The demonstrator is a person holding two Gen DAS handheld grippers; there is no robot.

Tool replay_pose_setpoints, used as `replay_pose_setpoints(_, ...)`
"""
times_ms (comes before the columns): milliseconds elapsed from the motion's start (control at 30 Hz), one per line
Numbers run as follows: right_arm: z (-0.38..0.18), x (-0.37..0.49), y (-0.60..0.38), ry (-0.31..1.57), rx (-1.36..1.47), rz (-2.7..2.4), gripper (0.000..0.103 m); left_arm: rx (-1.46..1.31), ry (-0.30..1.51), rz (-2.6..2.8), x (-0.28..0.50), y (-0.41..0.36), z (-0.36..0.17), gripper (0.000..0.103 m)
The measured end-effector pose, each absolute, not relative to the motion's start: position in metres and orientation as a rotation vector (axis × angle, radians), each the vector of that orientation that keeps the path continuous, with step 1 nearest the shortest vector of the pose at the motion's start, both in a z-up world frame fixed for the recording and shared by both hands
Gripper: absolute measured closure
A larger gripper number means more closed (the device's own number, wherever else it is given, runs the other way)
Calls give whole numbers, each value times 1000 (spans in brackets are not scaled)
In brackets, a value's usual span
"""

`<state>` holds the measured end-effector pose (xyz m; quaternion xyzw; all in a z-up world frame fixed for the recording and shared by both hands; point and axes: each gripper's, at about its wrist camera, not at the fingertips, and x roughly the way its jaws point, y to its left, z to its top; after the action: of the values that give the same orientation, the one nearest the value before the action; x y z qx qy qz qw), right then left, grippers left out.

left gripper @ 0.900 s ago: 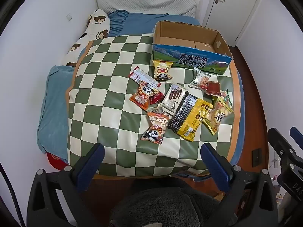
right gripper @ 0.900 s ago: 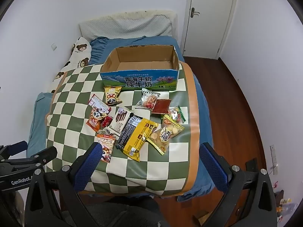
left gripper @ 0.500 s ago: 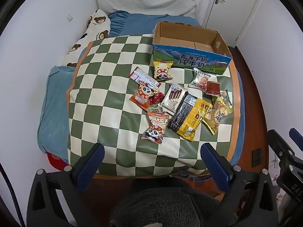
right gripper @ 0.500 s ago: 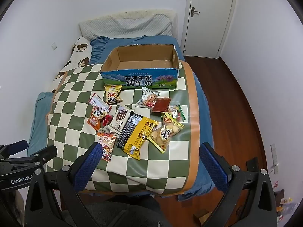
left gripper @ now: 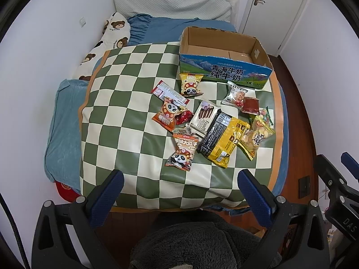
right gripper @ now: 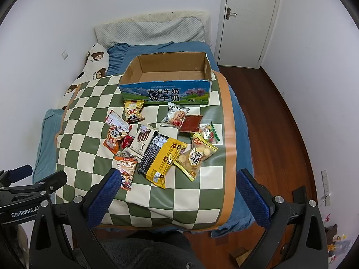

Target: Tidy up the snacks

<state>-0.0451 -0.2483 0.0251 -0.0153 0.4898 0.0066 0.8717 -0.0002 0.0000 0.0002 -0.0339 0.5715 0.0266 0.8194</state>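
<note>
Both tools hang back from the foot of the bed, each spread wide with nothing between its blue pads: the left tool (left gripper: 179,192) and the right tool (right gripper: 177,190) are well short of the snacks. The snacks lie in a loose cluster on the green-and-cream checked mat (left gripper: 125,103), toward its right half, and the open cardboard box (right gripper: 166,94) sits beyond them at the far edge of the mat, apparently with nothing in it yet. Judging from that, sorting has not begun, and the box is the likely destination. The nearest packet is the panda sunflower-seed bag (left gripper: 182,152), lying straight ahead of the left tool and just past the right tool's left finger (right gripper: 103,190) in the right wrist view; its long axis runs roughly away from the tools, toward the box. The yellow-and-black pack (right gripper: 162,159) lies just right of it, angled, and overlaps a clear bag of round biscuits (right gripper: 195,157). Either tool could reach first; the left one seems squarer to the seed bag.
</note>
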Motion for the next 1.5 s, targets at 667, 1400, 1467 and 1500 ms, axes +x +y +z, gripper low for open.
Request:
replay_pose_setpoints(667,26,-48,-250,1027,-33,16,0,-71,1218,58,0,0,0,0)
replay_pose_setpoints(1400,26,-48,-256,1031,-27,18,0,-69,1215,56,5,-15,10,0)
replay_pose_setpoints(1467,26,-48,-256,1031,-27,18,0,-72,1215,57,5,-15,10,0)
replay_pose_setpoints(1500,25,-48,-256,1030,-27,18,0,-71,1216,56,5,-15,10,0)
